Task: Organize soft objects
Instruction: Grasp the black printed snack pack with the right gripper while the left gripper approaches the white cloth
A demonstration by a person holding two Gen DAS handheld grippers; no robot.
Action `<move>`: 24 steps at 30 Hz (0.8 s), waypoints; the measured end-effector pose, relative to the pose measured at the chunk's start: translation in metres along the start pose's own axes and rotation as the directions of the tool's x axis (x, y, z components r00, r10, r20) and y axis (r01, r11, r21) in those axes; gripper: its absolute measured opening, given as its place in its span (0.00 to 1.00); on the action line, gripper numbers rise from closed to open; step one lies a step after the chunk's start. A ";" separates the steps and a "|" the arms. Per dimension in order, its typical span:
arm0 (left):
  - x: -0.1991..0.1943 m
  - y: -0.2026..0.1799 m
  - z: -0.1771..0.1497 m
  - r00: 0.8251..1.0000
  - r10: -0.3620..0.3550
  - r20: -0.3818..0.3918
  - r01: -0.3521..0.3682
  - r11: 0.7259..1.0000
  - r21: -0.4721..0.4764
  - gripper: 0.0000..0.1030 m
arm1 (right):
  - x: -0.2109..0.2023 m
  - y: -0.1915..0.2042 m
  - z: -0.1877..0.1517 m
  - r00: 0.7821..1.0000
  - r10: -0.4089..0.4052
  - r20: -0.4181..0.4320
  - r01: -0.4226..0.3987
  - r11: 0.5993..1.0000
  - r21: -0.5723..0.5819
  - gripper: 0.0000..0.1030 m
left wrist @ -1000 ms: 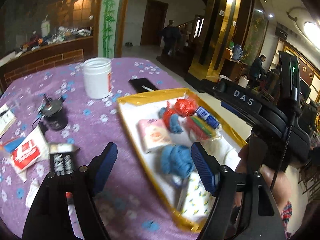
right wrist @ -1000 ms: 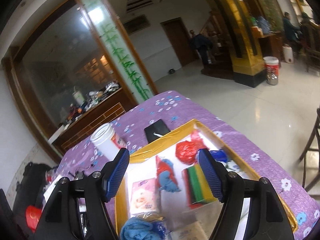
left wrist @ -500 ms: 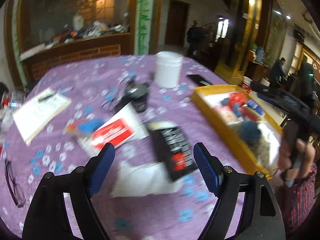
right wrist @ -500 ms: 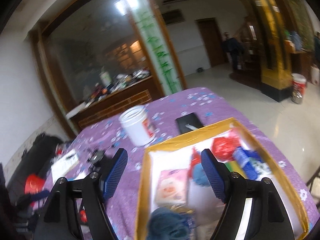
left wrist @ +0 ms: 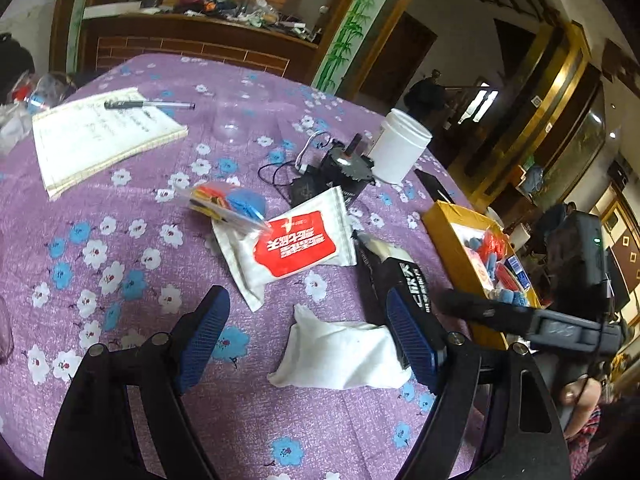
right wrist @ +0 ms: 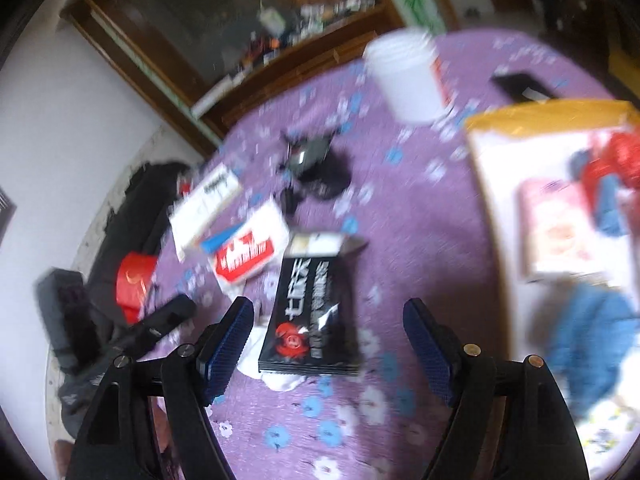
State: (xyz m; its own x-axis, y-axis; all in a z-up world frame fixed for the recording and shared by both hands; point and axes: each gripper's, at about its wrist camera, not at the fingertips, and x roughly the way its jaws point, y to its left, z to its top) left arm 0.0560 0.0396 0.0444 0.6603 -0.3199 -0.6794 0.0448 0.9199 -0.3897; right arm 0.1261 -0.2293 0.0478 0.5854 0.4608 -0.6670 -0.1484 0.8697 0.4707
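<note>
In the left wrist view my left gripper stands open just above a folded white cloth, which lies between its fingers untouched. A red-and-white soft packet and a black packet lie just beyond. My right gripper is open over the black packet, with the white cloth peeking out beneath it. The yellow tray at the right holds blue yarn, a pink tissue pack and red items.
On the purple flowered tablecloth stand a white jar, a black device with cables, a clear bag of coloured bits and a notebook with a pen. A phone lies behind the tray. The right wrist view is blurred.
Both grippers have swung left, away from the tray, and sunk over the loose packets and cloth on the tablecloth. Neither has taken hold of anything.
</note>
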 end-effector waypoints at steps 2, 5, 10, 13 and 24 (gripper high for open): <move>0.002 0.002 0.001 1.000 0.018 -0.010 -0.018 1.000 -0.003 0.79 | 0.022 0.006 0.000 0.999 0.000 -0.052 0.000 1.000 -0.003 0.77; 0.003 0.003 0.001 0.999 0.036 -0.014 -0.036 0.999 0.001 0.79 | 0.044 0.015 0.000 0.996 -0.039 -0.084 0.038 0.999 -0.024 0.77; 0.004 0.003 0.000 0.998 0.062 -0.015 -0.062 0.998 0.008 0.79 | 0.064 0.012 0.000 0.992 -0.071 -0.102 0.069 0.997 -0.026 0.59; 0.003 0.004 0.000 0.998 0.069 -0.009 -0.069 0.998 0.005 0.79 | 0.063 0.013 -0.001 0.992 -0.067 -0.106 0.060 0.996 -0.069 0.43; -0.002 0.008 0.001 0.997 0.074 0.009 -0.074 0.997 -0.010 0.79 | 0.048 0.051 -0.038 0.988 -0.118 -0.098 0.078 0.937 -0.341 0.40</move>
State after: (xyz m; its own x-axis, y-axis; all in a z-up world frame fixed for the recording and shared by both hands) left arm 0.0559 0.0477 0.0432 0.6685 -0.2488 -0.7009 -0.0119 0.9387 -0.3445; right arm 0.1157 -0.1559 0.0181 0.5180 0.3700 -0.7712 -0.3653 0.9110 0.1916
